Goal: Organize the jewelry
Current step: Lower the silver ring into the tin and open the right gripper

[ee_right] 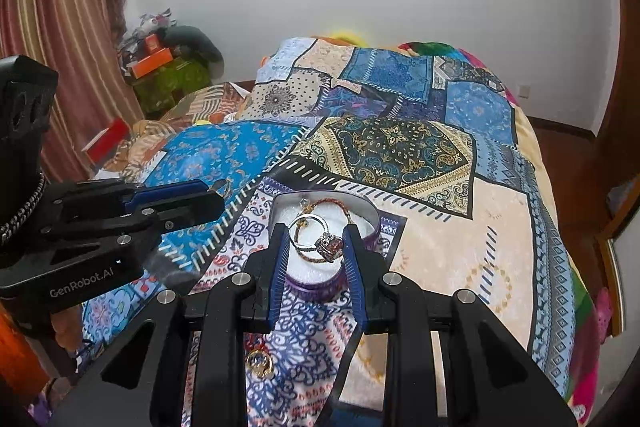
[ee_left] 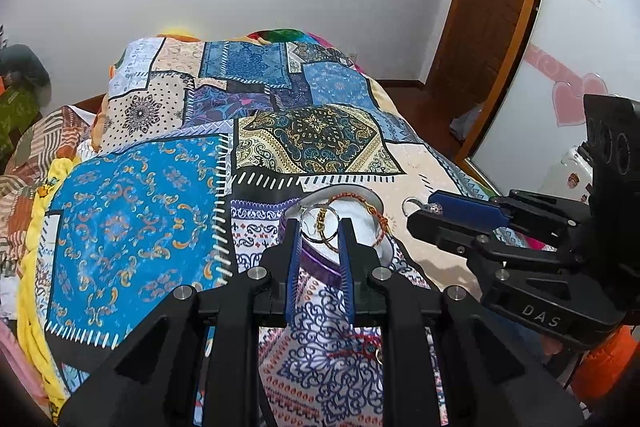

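Observation:
A round purple tin [ee_right: 372, 225] with white padding sits on the patchwork bedspread [ee_right: 440, 247]. A braided orange and gold bracelet [ee_right: 334, 203] lies inside it. My left gripper [ee_left: 320, 229] is shut on a plain silver ring [ee_left: 320, 225] just above the tin [ee_left: 378, 247]. From the right wrist view that gripper [ee_right: 219, 189] hangs left of the tin. My right gripper [ee_right: 316, 241] is shut on a silver ring with a red stone cluster [ee_right: 330, 247], also over the tin. Seen from the left wrist, it [ee_left: 431, 209] is right of the tin.
A red thread bracelet [ee_left: 360, 343] and a gold ring [ee_right: 260, 363] lie on the bedspread close under the grippers. The bed drops off at the right towards a wooden door [ee_left: 492, 7]. Left of the bed are a red box [ee_right: 108, 143] and piled clutter [ee_right: 168, 67].

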{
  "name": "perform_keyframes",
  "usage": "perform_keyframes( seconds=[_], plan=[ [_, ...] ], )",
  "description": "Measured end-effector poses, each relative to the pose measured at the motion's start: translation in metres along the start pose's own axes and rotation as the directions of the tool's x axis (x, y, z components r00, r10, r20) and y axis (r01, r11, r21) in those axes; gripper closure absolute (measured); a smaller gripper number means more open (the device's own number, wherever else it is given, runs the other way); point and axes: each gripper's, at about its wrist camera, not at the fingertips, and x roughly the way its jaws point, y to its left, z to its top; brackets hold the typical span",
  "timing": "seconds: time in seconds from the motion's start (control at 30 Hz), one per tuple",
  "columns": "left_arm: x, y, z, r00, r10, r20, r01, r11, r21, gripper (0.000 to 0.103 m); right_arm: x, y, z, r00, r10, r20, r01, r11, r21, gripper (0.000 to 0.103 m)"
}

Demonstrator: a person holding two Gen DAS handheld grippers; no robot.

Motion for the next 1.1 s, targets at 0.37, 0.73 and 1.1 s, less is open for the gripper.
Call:
perform_keyframes(
  seconds=[0.37,0.73,1.1],
  plan=[
    [0.028,0.003,0.007,1.000,0.006,-0.025,-0.006,1.000,0.008,0.086,0.020,-0.010,0.005,0.999,0.016,-0.028,-0.016,1.000,0.006,0.078],
    [0.060,0.013,0.008,0.995,-0.024,-0.094,0.023,1.000,-0.018,0.086,0.044,-0.016,0.008,0.994,0.043,-0.096,-0.044,0.999,-0.007,0.078],
    [0.067,0.016,0.011,0.994,-0.028,-0.102,0.026,0.999,-0.020,0.086,0.056,-0.015,0.009,0.988,0.048,-0.144,-0.056,0.997,-0.056,0.078]
  ],
)
